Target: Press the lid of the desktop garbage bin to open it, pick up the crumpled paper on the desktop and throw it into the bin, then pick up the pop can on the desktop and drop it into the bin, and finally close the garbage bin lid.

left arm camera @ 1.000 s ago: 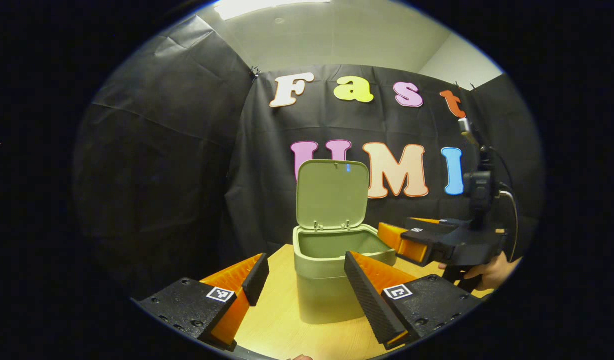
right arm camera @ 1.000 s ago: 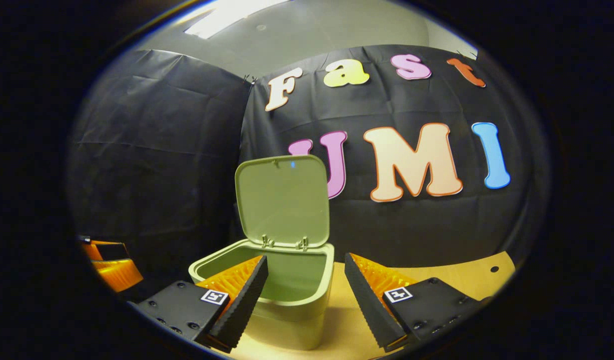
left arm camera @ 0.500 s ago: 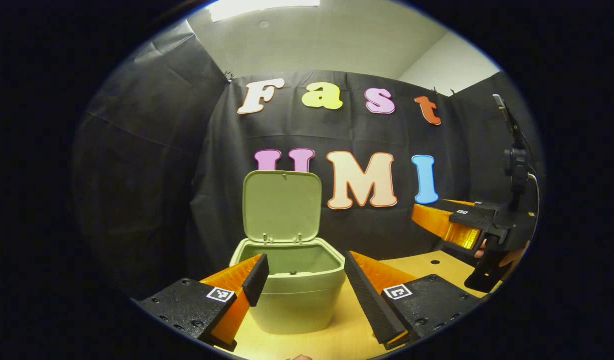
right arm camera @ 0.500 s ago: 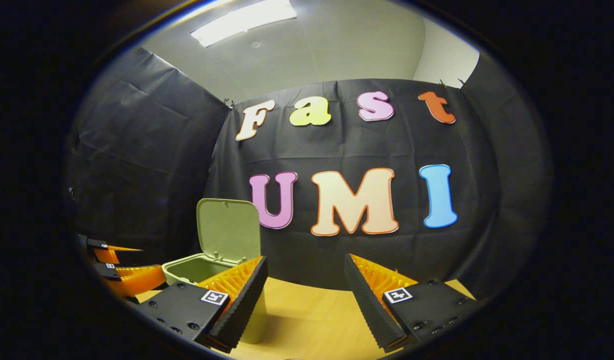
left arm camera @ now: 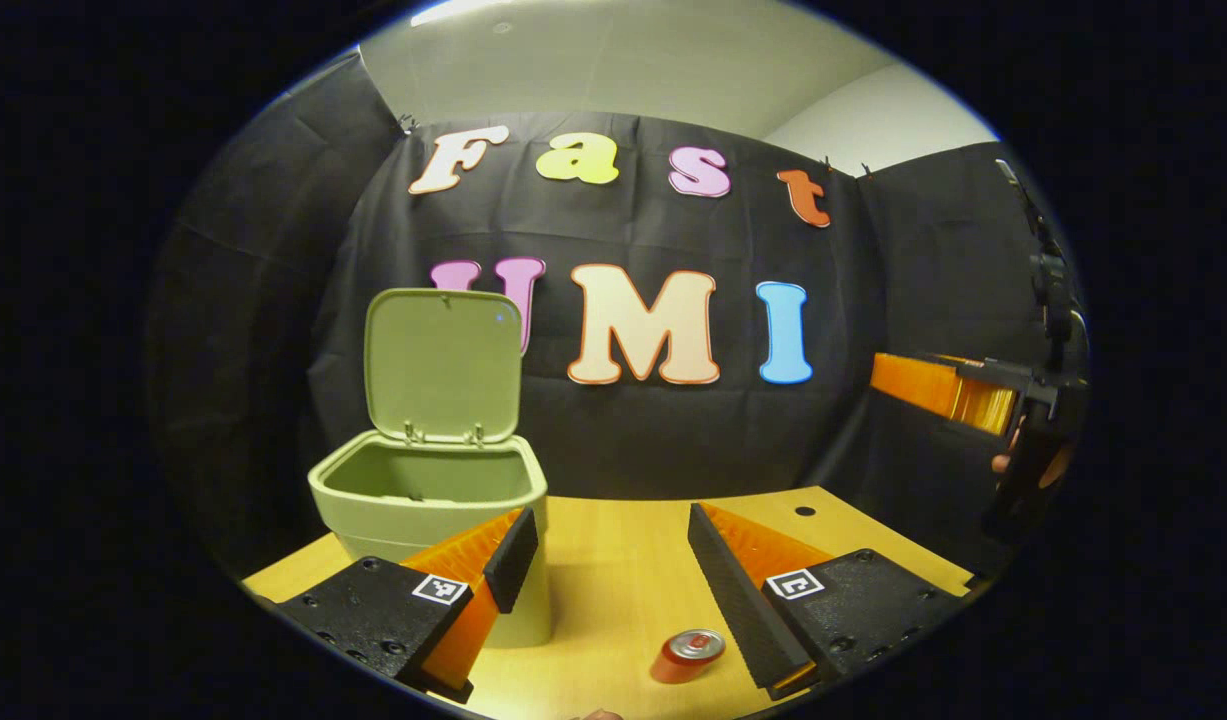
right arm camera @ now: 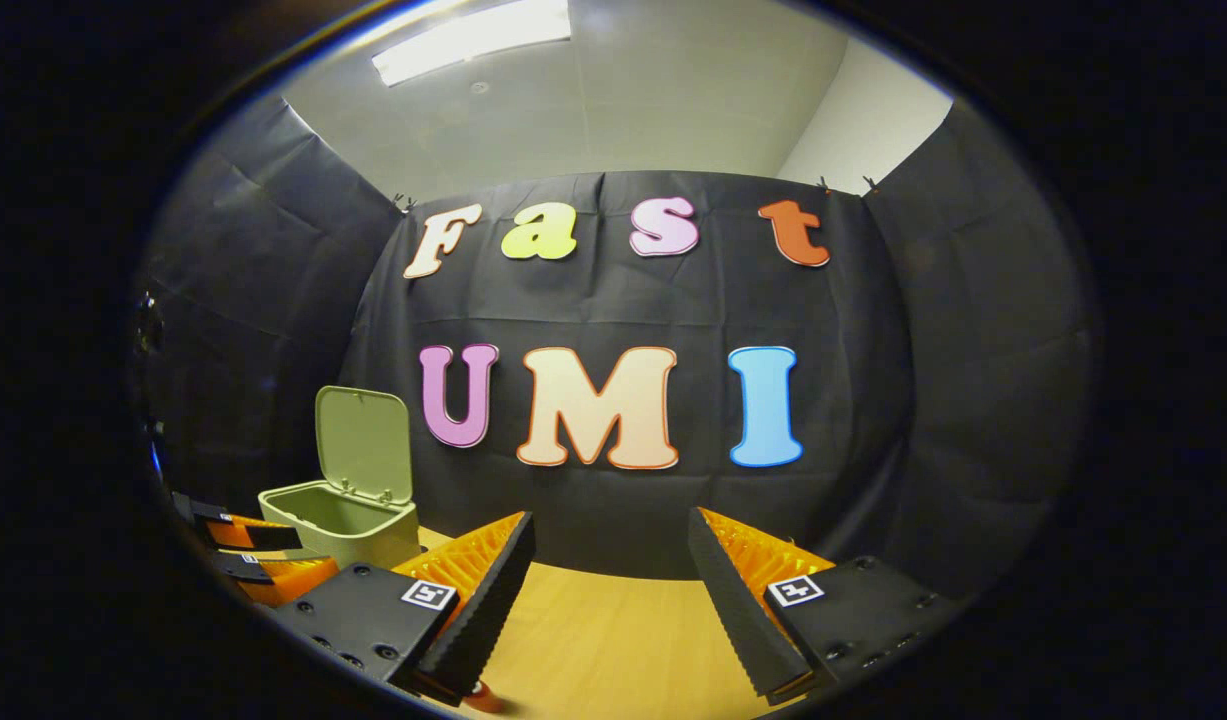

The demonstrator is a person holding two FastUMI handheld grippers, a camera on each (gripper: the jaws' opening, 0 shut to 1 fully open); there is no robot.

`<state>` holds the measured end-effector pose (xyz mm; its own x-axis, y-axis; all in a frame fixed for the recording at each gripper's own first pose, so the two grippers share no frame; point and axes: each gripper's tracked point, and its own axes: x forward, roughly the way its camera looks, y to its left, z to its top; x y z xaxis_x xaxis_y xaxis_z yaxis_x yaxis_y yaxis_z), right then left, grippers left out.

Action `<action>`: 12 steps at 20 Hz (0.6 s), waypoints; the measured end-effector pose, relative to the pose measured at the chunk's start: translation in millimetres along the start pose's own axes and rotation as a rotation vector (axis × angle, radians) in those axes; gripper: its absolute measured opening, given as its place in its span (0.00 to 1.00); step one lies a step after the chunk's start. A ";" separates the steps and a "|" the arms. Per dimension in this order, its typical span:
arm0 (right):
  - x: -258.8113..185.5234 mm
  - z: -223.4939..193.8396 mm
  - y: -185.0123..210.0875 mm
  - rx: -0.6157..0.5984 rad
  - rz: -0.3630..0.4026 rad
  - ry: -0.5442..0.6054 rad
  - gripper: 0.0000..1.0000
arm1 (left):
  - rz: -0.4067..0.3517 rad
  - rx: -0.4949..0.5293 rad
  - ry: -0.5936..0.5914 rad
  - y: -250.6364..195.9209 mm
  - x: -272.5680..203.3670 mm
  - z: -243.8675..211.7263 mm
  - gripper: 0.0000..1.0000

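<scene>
The pale green plastic bin [left arm camera: 428,500] stands with its hinged lid [left arm camera: 443,365] propped upright, ready for rubbish. The left gripper [left arm camera: 613,560], jaws spread and empty, hovers over the red pop can [left arm camera: 687,655] lying on the wooden desktop [left arm camera: 613,540]; the right gripper [right arm camera: 613,590] is likewise released.

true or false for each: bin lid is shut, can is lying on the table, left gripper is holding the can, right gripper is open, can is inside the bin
1. The bin has its lid shut. False: the lid stands up, open.
2. The can lies on its side on the table. True.
3. The left gripper holds the can. False: its jaws are open and empty, with the can on the table near them.
4. The right gripper is open. True, with nothing between its jaws.
5. The can is inside the bin. False: it is on the table, apart from the bin.
</scene>
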<state>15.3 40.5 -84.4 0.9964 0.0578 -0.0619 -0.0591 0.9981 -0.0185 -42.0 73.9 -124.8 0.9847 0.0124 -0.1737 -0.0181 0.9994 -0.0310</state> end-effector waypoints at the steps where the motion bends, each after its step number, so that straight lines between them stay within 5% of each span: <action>1: -4.2 0.3 -13.1 -0.002 -0.012 0.003 0.97 | -0.007 -0.002 0.019 -8.5 2.2 -9.4 0.95; 12: -43.1 -10.9 -126.4 -0.043 -0.092 0.070 0.97 | 0.014 -0.032 0.203 -60.6 18.8 -122.1 0.93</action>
<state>-20.8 -88.4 -90.3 0.9911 -0.0371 -0.1279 0.0282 0.9971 -0.0704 -43.5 9.4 -246.4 0.9292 0.0156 -0.3694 -0.0398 0.9975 -0.0580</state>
